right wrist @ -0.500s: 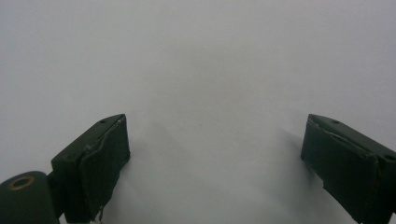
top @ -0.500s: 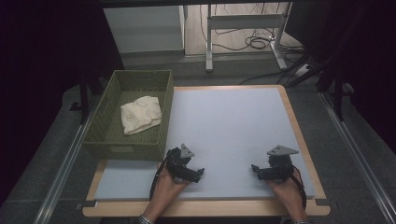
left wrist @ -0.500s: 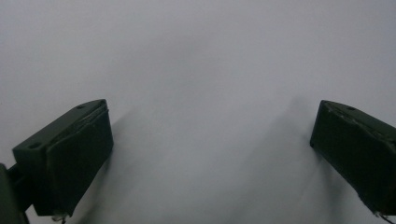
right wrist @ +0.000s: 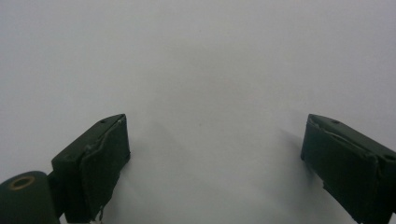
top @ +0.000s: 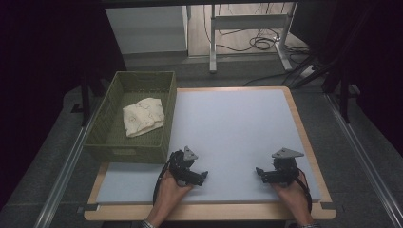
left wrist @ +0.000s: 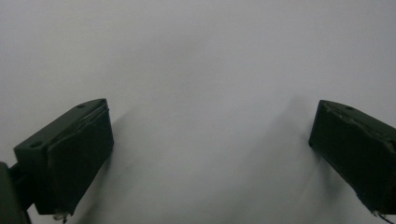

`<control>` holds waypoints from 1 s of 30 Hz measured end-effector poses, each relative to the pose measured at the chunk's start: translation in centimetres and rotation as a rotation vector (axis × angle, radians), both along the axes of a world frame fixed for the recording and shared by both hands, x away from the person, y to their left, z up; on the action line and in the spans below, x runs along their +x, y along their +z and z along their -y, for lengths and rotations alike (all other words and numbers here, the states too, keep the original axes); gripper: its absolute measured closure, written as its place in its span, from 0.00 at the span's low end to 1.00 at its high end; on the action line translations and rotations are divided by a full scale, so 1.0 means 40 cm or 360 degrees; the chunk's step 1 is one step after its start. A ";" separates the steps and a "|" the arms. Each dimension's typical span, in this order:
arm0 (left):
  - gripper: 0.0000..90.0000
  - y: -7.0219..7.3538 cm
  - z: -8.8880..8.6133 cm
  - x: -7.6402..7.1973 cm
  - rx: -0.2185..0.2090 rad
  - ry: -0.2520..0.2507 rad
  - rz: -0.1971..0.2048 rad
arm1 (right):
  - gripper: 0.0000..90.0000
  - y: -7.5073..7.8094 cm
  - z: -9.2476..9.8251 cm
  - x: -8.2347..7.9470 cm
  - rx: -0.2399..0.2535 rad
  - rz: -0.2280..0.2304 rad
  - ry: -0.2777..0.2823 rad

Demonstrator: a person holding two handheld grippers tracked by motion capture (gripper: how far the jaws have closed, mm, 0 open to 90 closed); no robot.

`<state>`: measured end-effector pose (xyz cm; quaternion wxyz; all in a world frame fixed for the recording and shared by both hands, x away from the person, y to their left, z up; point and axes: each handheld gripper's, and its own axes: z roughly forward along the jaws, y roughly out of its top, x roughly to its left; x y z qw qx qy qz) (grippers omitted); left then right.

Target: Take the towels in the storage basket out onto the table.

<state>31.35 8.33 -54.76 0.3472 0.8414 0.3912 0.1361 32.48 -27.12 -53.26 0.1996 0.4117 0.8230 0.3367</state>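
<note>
Both hands rest near the front edge of the pale blue-grey mat [top: 233, 123]. My left gripper [top: 203, 176] lies low on the mat at the front left, jaws wide apart and empty; in the left gripper view [left wrist: 210, 154] only bare mat lies between its black pads [left wrist: 79, 158]. My right gripper [top: 259, 173] sits at the front right, pointing left, open too, with bare mat between its pads [right wrist: 95, 163] in the right gripper view [right wrist: 215, 158]. A folded cream cloth [top: 143, 116] lies inside the green woven basket [top: 126, 147] at the left.
The mat lies on a wooden-edged table [top: 304, 137]. The basket stands along the table's left side, just behind my left hand. Beyond the table are a white cabinet [top: 147, 28], a metal stand [top: 247, 28] and cables [top: 259, 45] on the floor.
</note>
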 end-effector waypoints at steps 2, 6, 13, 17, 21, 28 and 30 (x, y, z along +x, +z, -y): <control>0.00 0.000 0.000 0.000 -0.0001 0.0000 -0.0001 | 0.09 0.000 0.000 0.000 -0.0001 0.0001 0.0000; 0.00 0.000 0.000 0.000 -0.0003 0.0000 -0.0001 | 0.09 0.000 0.000 0.000 -0.0002 0.0000 0.0000; 0.00 0.001 -0.002 0.002 -0.0001 -0.0006 -0.0010 | 0.09 0.000 0.000 0.000 -0.0003 0.0001 0.0000; 0.02 0.003 -0.005 0.002 -0.0009 -0.0031 0.0000 | 0.09 0.000 0.000 0.000 -0.0003 0.0002 0.0000; 0.04 0.011 -0.013 0.004 -0.0066 -0.0063 -0.0021 | 0.09 0.000 0.000 0.000 -0.0003 0.0002 0.0000; 0.04 0.040 -0.005 0.007 -0.0039 -0.0082 -0.0006 | 0.09 0.000 0.000 0.000 -0.0003 0.0002 0.0000; 0.04 0.054 -0.004 0.009 -0.0051 -0.0091 -0.0003 | 0.09 0.000 0.000 0.000 -0.0003 0.0002 0.0000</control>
